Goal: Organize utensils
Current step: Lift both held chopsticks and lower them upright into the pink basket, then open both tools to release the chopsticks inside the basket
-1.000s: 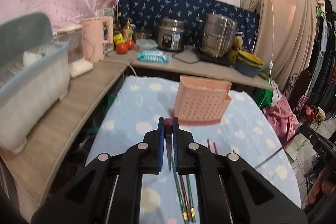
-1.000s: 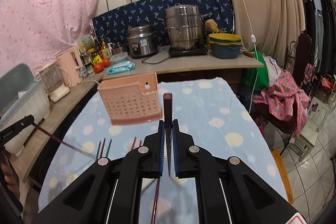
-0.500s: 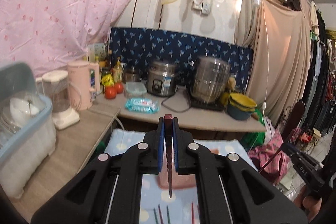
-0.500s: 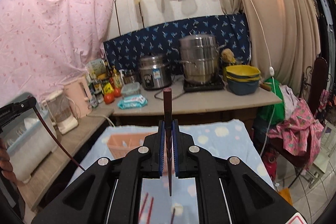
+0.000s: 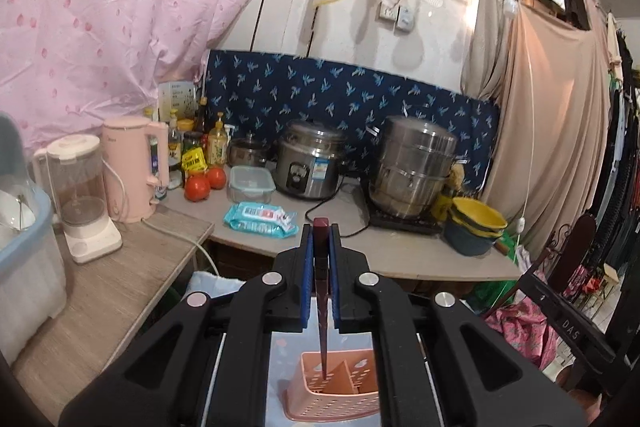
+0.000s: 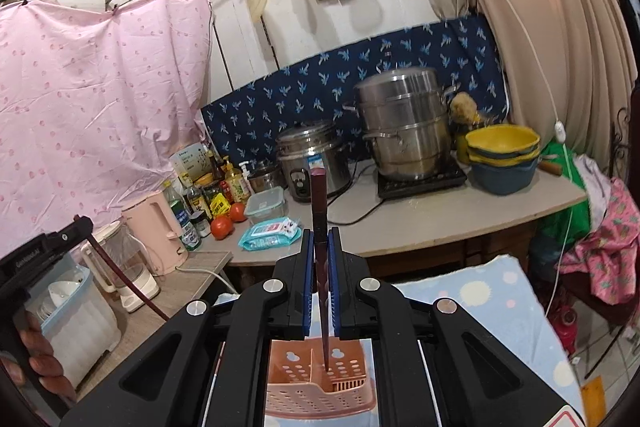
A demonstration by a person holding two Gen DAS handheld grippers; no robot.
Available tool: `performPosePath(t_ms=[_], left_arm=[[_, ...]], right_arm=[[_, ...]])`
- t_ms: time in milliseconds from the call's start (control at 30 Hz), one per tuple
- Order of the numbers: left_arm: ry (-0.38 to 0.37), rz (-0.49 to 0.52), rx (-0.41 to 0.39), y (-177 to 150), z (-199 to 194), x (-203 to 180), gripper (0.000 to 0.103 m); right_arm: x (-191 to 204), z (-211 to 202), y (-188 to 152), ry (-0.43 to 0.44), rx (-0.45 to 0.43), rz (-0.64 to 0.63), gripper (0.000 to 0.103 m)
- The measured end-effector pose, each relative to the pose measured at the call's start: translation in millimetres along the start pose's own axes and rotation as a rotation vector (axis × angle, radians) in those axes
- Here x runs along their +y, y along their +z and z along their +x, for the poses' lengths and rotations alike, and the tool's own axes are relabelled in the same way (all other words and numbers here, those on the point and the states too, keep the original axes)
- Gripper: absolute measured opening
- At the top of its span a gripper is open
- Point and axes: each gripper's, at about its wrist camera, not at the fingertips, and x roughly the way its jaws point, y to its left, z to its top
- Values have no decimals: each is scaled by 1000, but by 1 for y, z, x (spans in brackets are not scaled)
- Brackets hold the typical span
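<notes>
1. Dark red chopstick (image 5: 321,291) is pinched upright between your left gripper's (image 5: 320,251) blue pads, jaws pressed onto it, and its thin tip now hangs right over the pink perforated holder (image 5: 335,393).

2. Big change from a second ago: back then that holder stood well ahead of you on the blue spotted tablecloth (image 6: 486,301), with loose chopsticks lying on the cloth in front of it. Now you've lifted and swung both grippers over it, and it sits directly beneath the fingers.

3. Your right gripper (image 6: 321,261) tells the same story. Its jaws are clamped on a second dark red chopstick (image 6: 320,251), held vertical, with the tip pointing into a compartment of the holder.

4. From the right wrist view you can see the left gripper off to the holder's left, its chopstick slanting down towards the holder.

5. What it means: pick-up is done for this pair, and you look lined up for the drop. Whether either tip is inside the holder's rim yet or just above it, I can't tell from here.

6. An inner divider shows inside the holder in the left wrist view, and the left tip sits just left of it. Watch that you don't land on it.

7. Behind the holder, the counter with the rice cooker (image 5: 310,167), the steel steamer pot (image 5: 414,169) and the tomatoes (image 5: 204,183) plays no part.
</notes>
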Motion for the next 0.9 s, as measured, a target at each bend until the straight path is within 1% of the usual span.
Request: performPosePath(t_ms=[200,333,533,600,633,667,700,733,767,800,900], left_arm=[[26,-14,87,-28,38,17,7],[25,-38,123,-38,51,28,8],[37,-41,150,-49,60,32,9],[39,-50,155,-52,61,35,11],[41,-58,157,-53,61,36,15],[36,-63,157,-54,61,37,24],[41,-64,154,-56,59,38,31],[49,-60,147,-56,56,38,34],[54,-56,143,-56,54,38,39],[63,-52,140,-57,50,37,42],[60,-62,145,-60,42,38,43]], right_arm=[[-23,36,-25,6,72,41,7],[-36,56,-39,-10,114,67,7],[-45,68,-52,-31,152,61,7],[-46,68,-57,-42,151,54,11],[-45,67,-58,-55,150,48,14],[-45,65,-59,-57,147,45,23],[-46,63,-59,-61,140,43,28],[-46,59,-60,-67,130,41,36],[-46,56,-60,-69,124,36,40],[-44,52,-60,-71,117,28,40],[-42,41,-61,-70,107,21,42]])
